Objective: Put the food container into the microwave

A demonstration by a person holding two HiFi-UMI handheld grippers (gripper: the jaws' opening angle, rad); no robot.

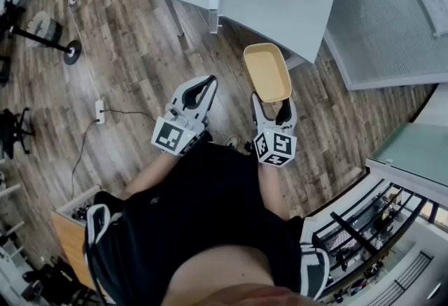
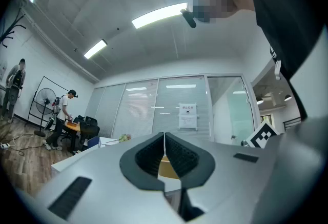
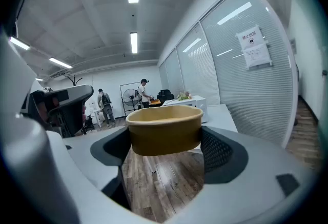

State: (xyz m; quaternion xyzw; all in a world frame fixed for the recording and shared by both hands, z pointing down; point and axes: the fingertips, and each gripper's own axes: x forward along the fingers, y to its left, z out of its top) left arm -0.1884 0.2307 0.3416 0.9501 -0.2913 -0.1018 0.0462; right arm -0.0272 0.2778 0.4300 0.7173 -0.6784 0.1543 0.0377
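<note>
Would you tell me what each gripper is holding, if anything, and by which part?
The right gripper holds the food container by its near end, fingers on both side walls. The left gripper is shut, empty.

Left tongs: held ahead of the torso, at 9 o'clock of the right tongs, tips aimed toward 1 o'clock; jaws pressed together with nothing between them. Marker cube at the rear, bare left forearm behind it.

Right tongs: tips aimed toward 12 o'clock; jaws clamped on the near end of the food container. Marker cube at the rear, bare right forearm behind it.
</note>
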